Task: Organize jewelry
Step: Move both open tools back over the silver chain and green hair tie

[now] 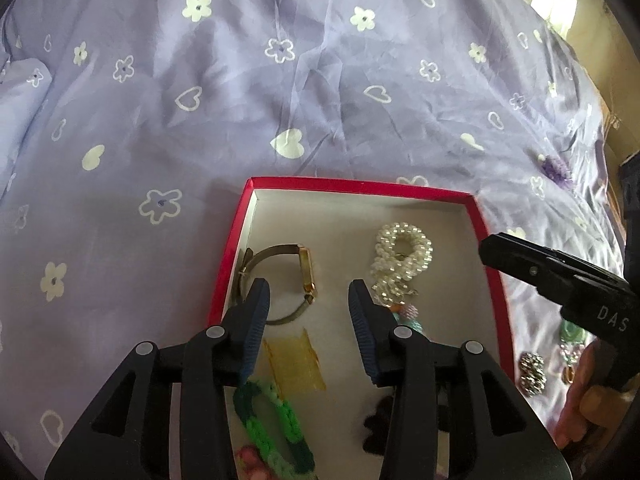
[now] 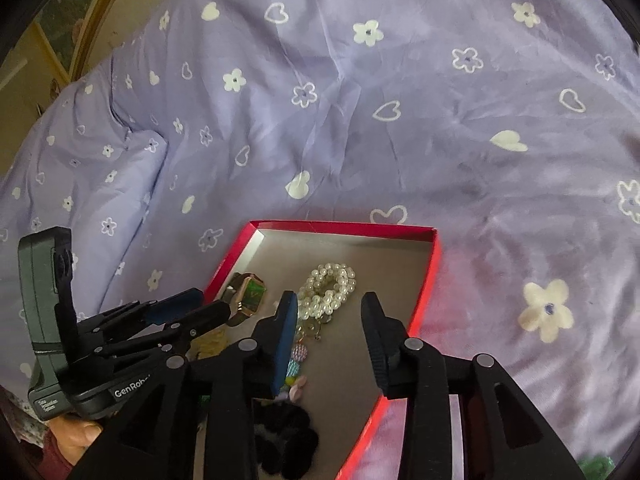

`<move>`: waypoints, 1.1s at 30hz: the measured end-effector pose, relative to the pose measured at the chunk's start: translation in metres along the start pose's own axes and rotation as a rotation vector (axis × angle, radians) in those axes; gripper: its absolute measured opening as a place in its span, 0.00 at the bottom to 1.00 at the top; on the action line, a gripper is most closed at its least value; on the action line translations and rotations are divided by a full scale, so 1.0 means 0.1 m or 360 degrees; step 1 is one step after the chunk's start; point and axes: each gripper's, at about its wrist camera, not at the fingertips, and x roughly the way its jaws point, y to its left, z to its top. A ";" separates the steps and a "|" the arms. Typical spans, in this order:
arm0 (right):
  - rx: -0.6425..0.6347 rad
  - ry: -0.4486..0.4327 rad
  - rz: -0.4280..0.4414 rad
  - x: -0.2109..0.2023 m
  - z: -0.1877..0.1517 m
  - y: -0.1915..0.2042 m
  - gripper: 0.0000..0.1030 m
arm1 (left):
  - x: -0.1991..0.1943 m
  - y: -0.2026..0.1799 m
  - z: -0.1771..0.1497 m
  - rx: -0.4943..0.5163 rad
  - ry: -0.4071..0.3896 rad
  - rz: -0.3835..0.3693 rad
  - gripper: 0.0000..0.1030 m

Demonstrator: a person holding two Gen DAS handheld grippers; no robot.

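A shallow red box with a pale floor lies on a purple flowered bedsheet. It holds a gold watch, a pearl bracelet, a green braided band, a yellow piece and a black scrunchie. My left gripper hovers open above the box floor beside the watch, nothing between its jaws. In the right wrist view my right gripper stands open over the box, just right of the pearl bracelet and a string of pastel beads. The left gripper is near the watch.
On the sheet right of the box lie a sparkly beaded piece, a pastel green piece and, farther back, a purple scrunchie. A hand holds the right tool. The bedsheet stretches beyond the box.
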 end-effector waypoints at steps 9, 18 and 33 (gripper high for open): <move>0.0047 -0.0103 -0.0027 -0.67 -0.32 -0.20 0.45 | -0.46 -0.17 -0.21 -0.0038 -0.0083 -0.0081 0.45; 0.0128 -0.0167 -0.0159 -1.31 -0.84 -0.58 0.55 | -0.78 -0.53 -0.53 -0.0016 -0.0105 -0.0184 0.50; 0.0279 -0.0226 -0.0317 -1.86 -1.33 -1.06 0.57 | -0.87 -1.15 -0.90 0.0090 -0.0031 -0.0319 0.50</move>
